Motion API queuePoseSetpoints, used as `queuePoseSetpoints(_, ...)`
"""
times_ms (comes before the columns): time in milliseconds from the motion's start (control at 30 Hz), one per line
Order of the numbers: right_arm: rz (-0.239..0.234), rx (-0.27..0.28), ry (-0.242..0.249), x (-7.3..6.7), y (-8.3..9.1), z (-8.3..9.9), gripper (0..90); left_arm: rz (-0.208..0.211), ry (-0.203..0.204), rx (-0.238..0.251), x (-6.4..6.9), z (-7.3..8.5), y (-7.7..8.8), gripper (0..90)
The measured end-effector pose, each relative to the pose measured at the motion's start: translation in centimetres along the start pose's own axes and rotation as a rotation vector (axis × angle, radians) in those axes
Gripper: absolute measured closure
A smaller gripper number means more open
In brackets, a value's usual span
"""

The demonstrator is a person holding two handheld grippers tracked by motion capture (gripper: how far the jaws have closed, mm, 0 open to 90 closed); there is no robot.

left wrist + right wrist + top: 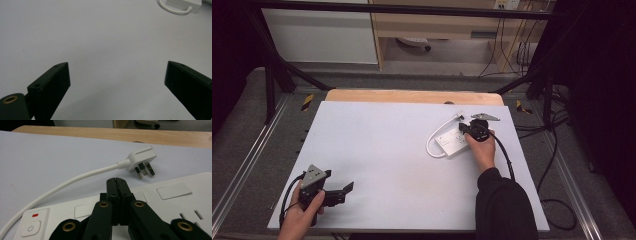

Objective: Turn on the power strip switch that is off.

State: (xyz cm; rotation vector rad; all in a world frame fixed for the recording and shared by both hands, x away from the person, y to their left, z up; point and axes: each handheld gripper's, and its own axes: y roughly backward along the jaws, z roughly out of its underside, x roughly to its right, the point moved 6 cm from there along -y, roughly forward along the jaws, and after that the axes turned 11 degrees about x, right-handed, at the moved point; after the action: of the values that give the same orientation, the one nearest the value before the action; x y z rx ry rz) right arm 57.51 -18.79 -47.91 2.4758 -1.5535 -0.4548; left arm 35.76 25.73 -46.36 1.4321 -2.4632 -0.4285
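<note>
A: Nearest the person, at the front left corner of the worktop (377,150), the left claw (343,192) is resting in the left hand (304,212). How are its jaws standing?

B: They are standing wide apart with nothing between them, and only bare surface is lying ahead of them in the left gripper view.

A: And farther off, toward the right rear?

B: There the right claw (116,182) is hovering over the top face of the white power strip (453,142), its jaws pressed together and gripping nothing. Whether the tips are touching the face I cannot tell.

A: Which way is the strip lying?

B: Directly beneath the right claw, so the right hand (482,150) is much the nearer; the left is well apart from it. In the high view its long axis is running obliquely, from near left to far right. In the right gripper view the power switch (30,228) is sitting at the left end.

A: And the lead?

B: The white cable (75,181) is leaving the switch end, looping round and ending beyond the strip in the plug (141,161), which is lying on the worktop with its pins pointing right and toward the strip. Any coming move is probably turning on that short gap ahead of the claw.
</note>
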Motion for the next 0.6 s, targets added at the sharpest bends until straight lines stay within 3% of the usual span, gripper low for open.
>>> queuePoseSetpoints(600,0.002,0.024,0.006,0.1,0.9,-1.3,85.7,-0.001,-0.004,-0.005,0.0,0.0,0.0,6.4)
